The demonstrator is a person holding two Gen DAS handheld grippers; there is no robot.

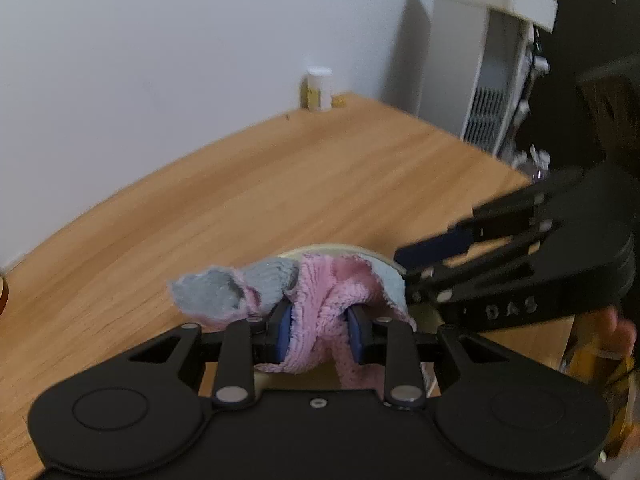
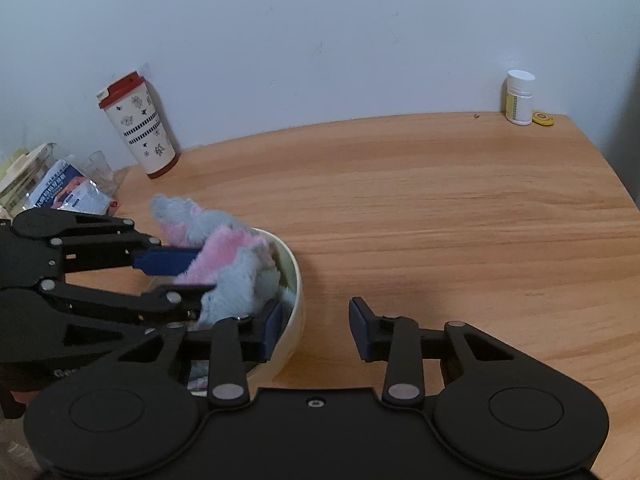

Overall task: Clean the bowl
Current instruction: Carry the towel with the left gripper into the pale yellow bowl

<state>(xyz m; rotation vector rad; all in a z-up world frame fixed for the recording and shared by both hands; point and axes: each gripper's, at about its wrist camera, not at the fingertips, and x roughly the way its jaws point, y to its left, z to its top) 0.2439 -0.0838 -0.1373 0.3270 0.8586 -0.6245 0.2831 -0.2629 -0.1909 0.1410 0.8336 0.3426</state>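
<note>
My left tongs [image 2: 192, 272] hold the cloth [image 2: 236, 276] in the bowl [image 2: 294, 312]; my right tongs [image 2: 316, 330] straddle the bowl's rim on the counter [image 2: 440, 208].

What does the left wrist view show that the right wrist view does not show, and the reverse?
Only the left wrist view: a white appliance past the table's end, and the left gripper's pads pinching the pink-and-grey cloth.

Only the right wrist view: a patterned tumbler, packets, and the right gripper straddling the bowl's rim.

Both: cloth, bowl, wooden table, white pill bottle.
</note>
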